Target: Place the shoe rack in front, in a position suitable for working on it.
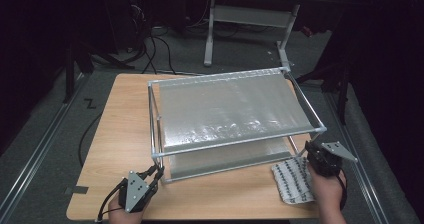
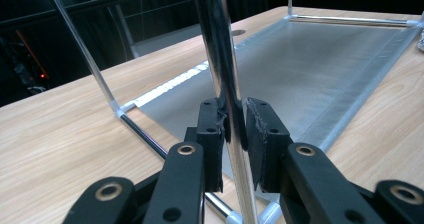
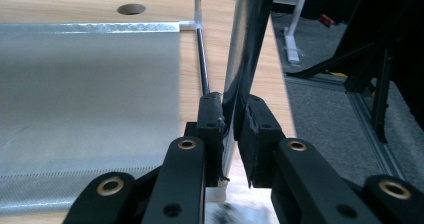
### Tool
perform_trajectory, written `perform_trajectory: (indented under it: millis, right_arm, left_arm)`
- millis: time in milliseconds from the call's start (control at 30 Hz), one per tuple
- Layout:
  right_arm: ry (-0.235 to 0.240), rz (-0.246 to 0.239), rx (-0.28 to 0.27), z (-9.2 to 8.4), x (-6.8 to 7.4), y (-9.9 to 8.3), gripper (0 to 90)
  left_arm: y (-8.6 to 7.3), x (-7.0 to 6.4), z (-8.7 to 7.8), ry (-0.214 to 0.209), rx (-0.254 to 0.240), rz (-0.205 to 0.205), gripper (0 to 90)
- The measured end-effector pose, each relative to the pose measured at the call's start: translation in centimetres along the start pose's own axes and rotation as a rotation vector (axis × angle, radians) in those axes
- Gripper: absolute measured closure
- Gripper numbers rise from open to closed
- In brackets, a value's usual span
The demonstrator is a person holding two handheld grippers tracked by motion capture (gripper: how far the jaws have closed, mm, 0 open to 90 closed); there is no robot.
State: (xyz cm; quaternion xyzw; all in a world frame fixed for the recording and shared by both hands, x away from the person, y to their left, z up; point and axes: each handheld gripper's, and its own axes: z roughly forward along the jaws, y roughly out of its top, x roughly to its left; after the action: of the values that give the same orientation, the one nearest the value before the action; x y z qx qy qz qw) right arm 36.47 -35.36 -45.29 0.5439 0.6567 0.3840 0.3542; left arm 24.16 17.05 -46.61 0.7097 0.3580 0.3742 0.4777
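Jaws of the left gripper (image 2: 232,134) are clamped on the rack's (image 1: 235,109) near-left upright post (image 2: 222,74); jaws of the right gripper (image 3: 234,134) are clamped on its near-right post (image 3: 247,49). The rack stands on the bench (image 1: 120,134), with a patterned cloth (image 1: 294,180) lying just beside its near-right corner.
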Motion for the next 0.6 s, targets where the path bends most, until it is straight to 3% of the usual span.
perform_trajectory:
  millis: [33, 67, 100, 133, 167, 233, 267, 300, 333, 367, 500, 600]
  right_arm:
    - [-0.007, 0.004, -0.001, -0.1, -0.3, -0.1, 80.0]
    - [-0.012, 0.008, -0.004, -0.2, -0.6, -0.2, 80.0]
    - [-0.016, 0.011, -0.004, -0.2, -0.8, -0.3, 80.0]
    - [-0.018, 0.011, -0.004, -0.2, -1.0, -0.3, 79.9]
    - [-0.02, 0.009, -0.003, -0.2, -1.2, -0.2, 79.9]
    - [-0.024, 0.016, -0.001, -0.1, -1.5, -0.2, 79.8]
    - [-0.028, 0.016, -0.002, -0.1, -1.7, -0.2, 79.8]
    - [-0.03, 0.021, -0.003, -0.1, -1.8, -0.2, 79.7]
    - [-0.034, 0.03, -0.003, -0.1, -1.9, -0.2, 79.5]
    - [-0.037, 0.033, -0.005, -0.1, -1.9, -0.3, 79.4]
    - [-0.039, 0.036, -0.008, -0.4, -2.1, -0.5, 78.1]
    - [-0.033, 0.036, -0.003, -0.4, -2.0, -0.7, 71.2]
  left_arm:
    - [0.0, -0.3, 0.1, 0.0, 0.017, -0.027, 77.2]
    - [0.1, -0.4, 0.4, -0.003, 0.016, -0.023, 77.1]
    - [0.3, -0.3, 0.7, -0.006, 0.0, 0.01, 77.1]
    - [0.3, -0.3, 0.9, -0.007, -0.001, 0.008, 77.1]
    - [0.3, -0.6, 0.9, -0.012, 0.018, -0.034, 77.2]
    - [0.4, -0.8, 1.3, -0.02, 0.018, -0.032, 77.1]
    - [0.6, -0.6, 1.5, -0.023, -0.004, 0.004, 77.1]
    - [0.6, -0.6, 1.7, -0.024, -0.004, 0.004, 77.2]
    - [0.5, -0.9, 1.6, -0.026, 0.015, -0.037, 77.2]
    - [0.7, -0.6, 1.9, -0.029, -0.005, -0.002, 77.3]
    - [0.6, -0.5, 2.0, -0.039, -0.012, -0.015, 77.5]
    - [0.6, -0.5, 2.0, -0.032, -0.002, -0.008, 75.4]
